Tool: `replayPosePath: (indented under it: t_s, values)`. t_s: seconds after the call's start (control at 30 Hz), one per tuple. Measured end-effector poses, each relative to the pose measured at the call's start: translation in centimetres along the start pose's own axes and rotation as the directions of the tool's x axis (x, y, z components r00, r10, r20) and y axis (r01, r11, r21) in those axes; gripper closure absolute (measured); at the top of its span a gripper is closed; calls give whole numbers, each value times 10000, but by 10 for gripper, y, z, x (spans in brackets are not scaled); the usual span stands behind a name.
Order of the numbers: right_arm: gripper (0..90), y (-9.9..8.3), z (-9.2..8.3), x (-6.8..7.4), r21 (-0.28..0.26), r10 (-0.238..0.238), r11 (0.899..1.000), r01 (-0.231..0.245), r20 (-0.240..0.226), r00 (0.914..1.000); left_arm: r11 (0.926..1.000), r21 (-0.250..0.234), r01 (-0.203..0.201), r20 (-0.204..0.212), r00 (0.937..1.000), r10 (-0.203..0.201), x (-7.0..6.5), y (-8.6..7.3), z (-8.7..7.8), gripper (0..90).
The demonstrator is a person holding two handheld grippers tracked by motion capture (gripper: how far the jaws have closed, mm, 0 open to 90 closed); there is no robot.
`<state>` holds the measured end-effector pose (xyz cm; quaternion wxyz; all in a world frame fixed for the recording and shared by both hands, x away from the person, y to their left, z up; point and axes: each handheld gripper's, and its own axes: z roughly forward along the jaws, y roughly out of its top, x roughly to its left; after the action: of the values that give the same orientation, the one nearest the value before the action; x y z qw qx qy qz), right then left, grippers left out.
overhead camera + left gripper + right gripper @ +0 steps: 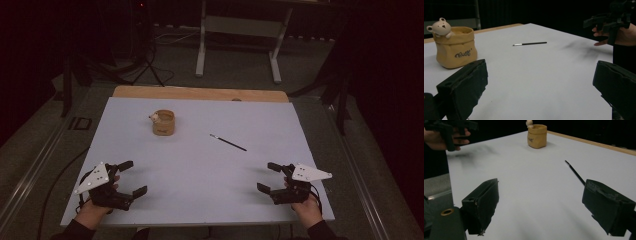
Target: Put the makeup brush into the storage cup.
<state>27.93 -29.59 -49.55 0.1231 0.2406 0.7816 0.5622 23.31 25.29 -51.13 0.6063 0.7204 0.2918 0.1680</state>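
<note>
On the white bench [200,175], the left gripper [129,177] rests with fingers apart and empty, a tan bear-topped pot [163,123] stands behind it, the thin black brush [228,142] lies mid-bench unobstructed, and the right gripper [266,177] gapes empty.

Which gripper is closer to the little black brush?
The right gripper is closer. The brush lies up and a bit left of it. The left gripper sits farther off, at the table's other near corner.

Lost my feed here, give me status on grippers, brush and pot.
Left gripper and right gripper open, empty. Brush flat mid-table. Pot upright. Nothing between.
</note>
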Motion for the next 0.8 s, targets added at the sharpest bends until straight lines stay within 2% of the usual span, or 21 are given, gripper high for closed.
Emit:
replayPosePath:
  t_s: [0.4,0.53,0.8]
  values:
    - [138,-4,11,-7,553,27,9985,-48,386,9992,9999,-122,-8,-8,10000,8,-1,2,-1,2]
    - [138,-4,15,-12,666,-27,9978,-8,529,9986,10000,-95,19,-34,10000,-20,-1,1,-2,2]
    - [139,-3,27,-27,1117,153,9935,-226,655,9977,10000,-59,-7,-35,10000,6,-1,1,-1,2]
